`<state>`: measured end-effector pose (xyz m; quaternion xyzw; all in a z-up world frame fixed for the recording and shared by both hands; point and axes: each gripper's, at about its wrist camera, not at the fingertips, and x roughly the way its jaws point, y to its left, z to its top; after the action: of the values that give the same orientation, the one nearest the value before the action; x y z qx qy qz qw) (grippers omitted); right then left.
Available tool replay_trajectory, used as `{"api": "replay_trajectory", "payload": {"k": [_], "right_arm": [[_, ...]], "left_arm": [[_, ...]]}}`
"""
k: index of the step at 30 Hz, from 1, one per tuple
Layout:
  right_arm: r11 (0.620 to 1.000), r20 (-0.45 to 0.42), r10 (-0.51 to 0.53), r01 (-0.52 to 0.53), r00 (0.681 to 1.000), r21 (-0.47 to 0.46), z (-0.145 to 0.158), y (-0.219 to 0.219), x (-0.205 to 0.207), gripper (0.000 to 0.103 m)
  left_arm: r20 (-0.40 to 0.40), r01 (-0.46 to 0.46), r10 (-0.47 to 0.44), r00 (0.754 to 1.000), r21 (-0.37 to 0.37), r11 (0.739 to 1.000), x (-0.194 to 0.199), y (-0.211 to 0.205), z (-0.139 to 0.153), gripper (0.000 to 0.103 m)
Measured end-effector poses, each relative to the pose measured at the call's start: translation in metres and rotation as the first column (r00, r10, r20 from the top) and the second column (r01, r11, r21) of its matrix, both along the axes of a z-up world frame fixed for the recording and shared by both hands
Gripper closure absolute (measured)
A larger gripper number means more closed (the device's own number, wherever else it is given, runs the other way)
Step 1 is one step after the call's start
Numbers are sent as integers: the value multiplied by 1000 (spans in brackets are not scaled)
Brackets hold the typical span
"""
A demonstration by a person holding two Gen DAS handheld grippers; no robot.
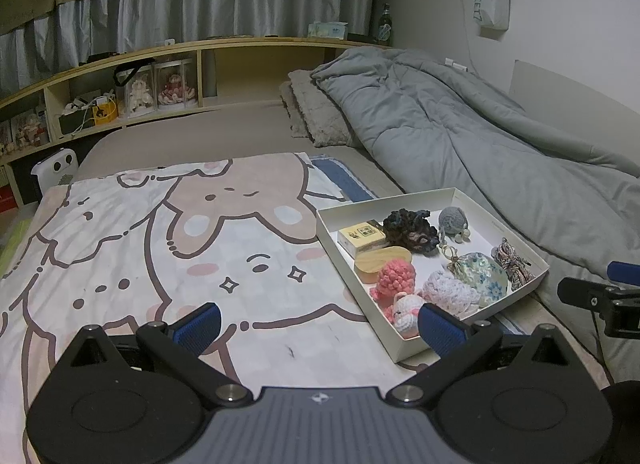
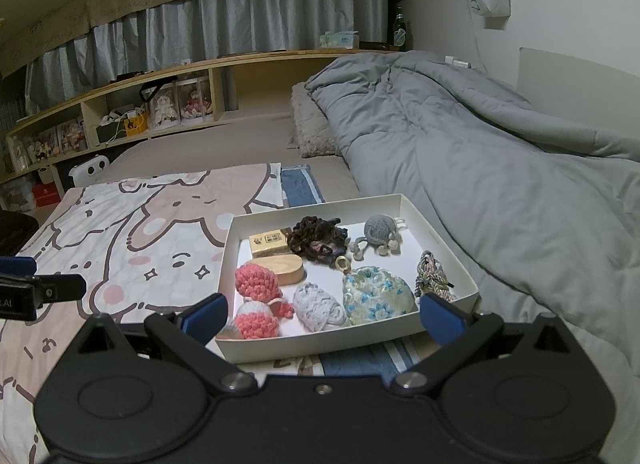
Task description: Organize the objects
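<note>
White card box (image 2: 440, 242) sits at centre of the right wrist view, on the cartoon blanket (image 1: 160, 256), with every small thing gathered inside – pink crochet (image 2: 258, 282), wooden oval (image 2: 286, 267), yellow box (image 2: 270, 244), dark scrunchie (image 2: 316, 238), grey octopus (image 2: 378, 230), floral pouch (image 2: 378, 298), cord bundle (image 2: 430, 274). Nothing loose shows on the blanket, so this fits either a finished gathering or a full box waiting to be sorted out. Both tools hang low in frame, spread wide and holding nothing: right gripper (image 2: 324, 314) faces the box's near wall, left gripper (image 1: 320, 324) points at blanket beside it – poised, I'd judge, not working.
</note>
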<state>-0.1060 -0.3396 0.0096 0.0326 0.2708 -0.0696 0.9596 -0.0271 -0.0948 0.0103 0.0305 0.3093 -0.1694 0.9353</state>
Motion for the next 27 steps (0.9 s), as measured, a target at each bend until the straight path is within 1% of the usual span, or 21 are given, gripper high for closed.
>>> {"api": "replay_trajectory", "payload": {"k": [27], "right_arm": [[1000,-6,6,-6,1000,-3,-1,2,0,0]], "left_arm": [[-7,-2,2,1000,-4,1000,0,-1,-3,0]]}}
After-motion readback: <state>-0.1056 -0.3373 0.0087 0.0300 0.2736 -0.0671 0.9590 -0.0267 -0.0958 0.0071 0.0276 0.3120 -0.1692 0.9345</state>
